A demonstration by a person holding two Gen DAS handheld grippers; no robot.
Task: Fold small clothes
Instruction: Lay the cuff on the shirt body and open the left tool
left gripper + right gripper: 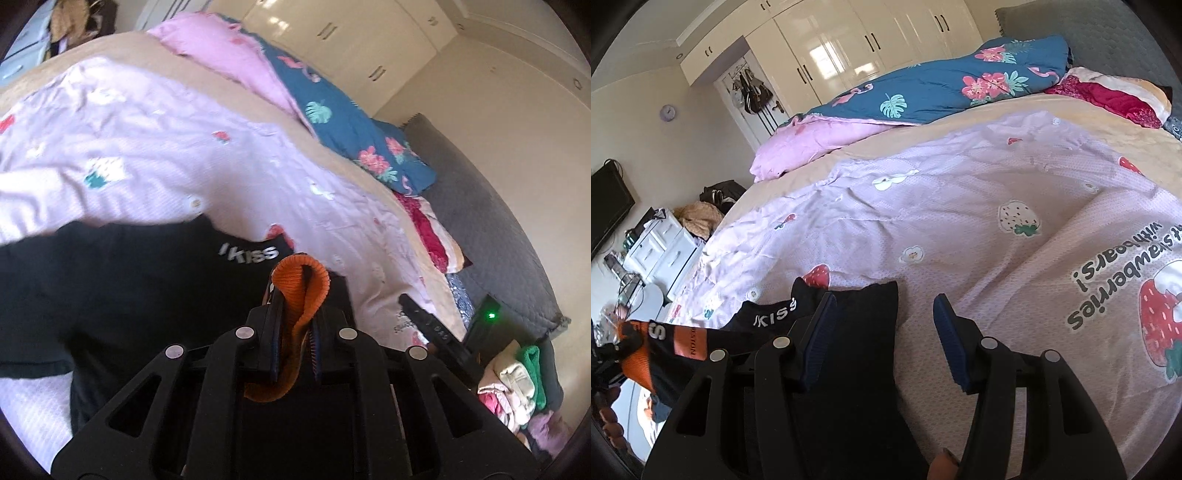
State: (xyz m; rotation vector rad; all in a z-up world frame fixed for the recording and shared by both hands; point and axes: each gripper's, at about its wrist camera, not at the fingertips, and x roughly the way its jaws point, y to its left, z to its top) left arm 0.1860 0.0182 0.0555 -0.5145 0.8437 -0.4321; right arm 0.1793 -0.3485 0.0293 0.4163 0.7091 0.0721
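Ahead of both your claws the bed (820,162) fills the view, its tan sheet covered by a lilac strawberry-print cover (960,229). To the right of your right claw (884,339) that cover carries black lettering, upside down from where you stand, reading "strawberries" and "with bears!" beside a big red strawberry drawing. Beyond it, along the far side of the bed, lies a teal flamingo-and-flower quilt (934,88) with a pink underside.

The black garment (122,295) lies on the cover directly in front of your left claw (297,332) and spreads to its left. White letters on it spell "KISS"; a mark before the K is too small to make out. In the right wrist view the same garment passes under the left finger of your right claw, and an orange tag on it bears dark writing too blurred to read.

Your left claw is clamped on the orange ribbed cuff (301,291), which bulges up between its pads. Your right claw stands apart, the cover showing between its pads.
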